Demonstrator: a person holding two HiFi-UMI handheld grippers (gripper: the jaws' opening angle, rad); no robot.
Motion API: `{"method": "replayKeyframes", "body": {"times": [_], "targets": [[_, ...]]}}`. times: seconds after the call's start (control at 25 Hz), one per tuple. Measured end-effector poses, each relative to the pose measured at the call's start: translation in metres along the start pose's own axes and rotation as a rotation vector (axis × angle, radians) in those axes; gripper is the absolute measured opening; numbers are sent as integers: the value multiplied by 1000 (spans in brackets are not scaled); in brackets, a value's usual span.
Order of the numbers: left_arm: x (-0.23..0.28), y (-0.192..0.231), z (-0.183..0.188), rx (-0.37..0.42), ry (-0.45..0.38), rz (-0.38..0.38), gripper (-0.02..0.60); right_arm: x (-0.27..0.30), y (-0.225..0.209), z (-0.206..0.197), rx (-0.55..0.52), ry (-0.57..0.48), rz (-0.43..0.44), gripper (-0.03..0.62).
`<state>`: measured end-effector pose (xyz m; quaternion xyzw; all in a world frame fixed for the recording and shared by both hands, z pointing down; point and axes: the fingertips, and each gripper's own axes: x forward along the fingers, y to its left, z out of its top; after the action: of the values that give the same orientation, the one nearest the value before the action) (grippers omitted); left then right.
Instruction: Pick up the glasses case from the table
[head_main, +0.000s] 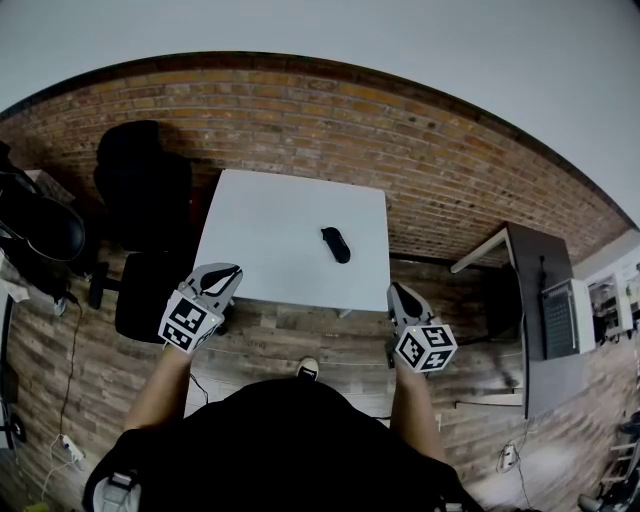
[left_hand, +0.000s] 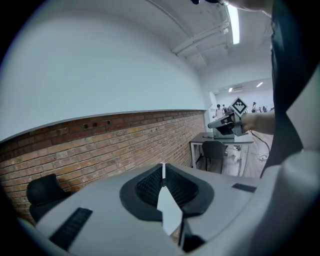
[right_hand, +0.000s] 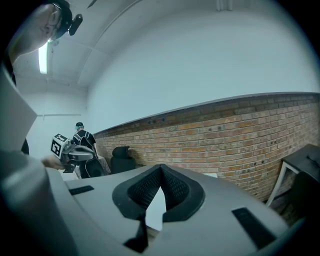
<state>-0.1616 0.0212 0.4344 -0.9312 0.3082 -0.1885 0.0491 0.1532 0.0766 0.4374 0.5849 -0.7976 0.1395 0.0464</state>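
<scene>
Brick wall (head_main: 400, 150), black office chair (head_main: 145, 185), dark desk (head_main: 545, 310), wood-plank floor (head_main: 290, 335)

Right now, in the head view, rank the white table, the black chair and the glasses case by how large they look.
1. white table: largest.
2. black chair: clearly smaller.
3. glasses case: smallest by far, lying on the table.
</scene>
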Motion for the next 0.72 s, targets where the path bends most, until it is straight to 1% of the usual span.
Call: {"method": "replayKeyframes", "body": {"times": [0.32,0.72], "targets": [[15,5,4,7,-10,16,25,15,-14,2,-6,7,13,14],[33,15,9,6,2,19,25,33,-28,10,-3,4,20,14]]}}
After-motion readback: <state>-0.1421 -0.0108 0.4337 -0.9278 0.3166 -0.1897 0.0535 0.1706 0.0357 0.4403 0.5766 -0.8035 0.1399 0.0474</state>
